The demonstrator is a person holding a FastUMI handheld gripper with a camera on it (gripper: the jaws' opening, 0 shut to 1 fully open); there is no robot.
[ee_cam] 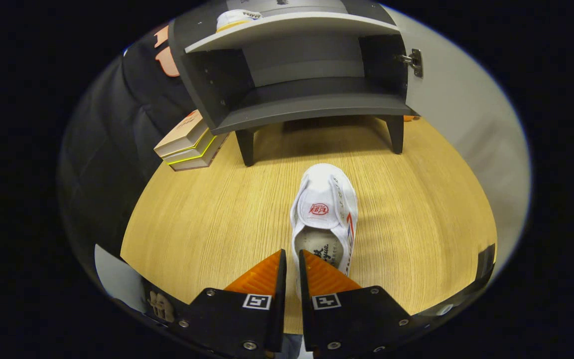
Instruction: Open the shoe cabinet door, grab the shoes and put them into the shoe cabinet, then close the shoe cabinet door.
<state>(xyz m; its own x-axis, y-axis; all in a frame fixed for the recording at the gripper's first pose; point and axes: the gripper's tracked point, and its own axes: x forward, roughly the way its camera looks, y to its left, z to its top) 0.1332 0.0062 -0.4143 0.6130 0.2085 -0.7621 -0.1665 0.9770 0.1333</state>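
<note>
Fingers [292, 271] nearly pressed together, pinching the white sneaker's [324, 214] heel rim between them, cabinet [312, 107] open beyond: thin grip, likely slipping or swinging on lifting toward the shelf.

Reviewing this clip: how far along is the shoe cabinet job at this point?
Done: the cabinet door stands open, and one shoe already sits on the upper shelf. In hand: the gripper is closed on the heel rim of the white shoe on the table. Left: placing it inside and shutting the door.
</note>
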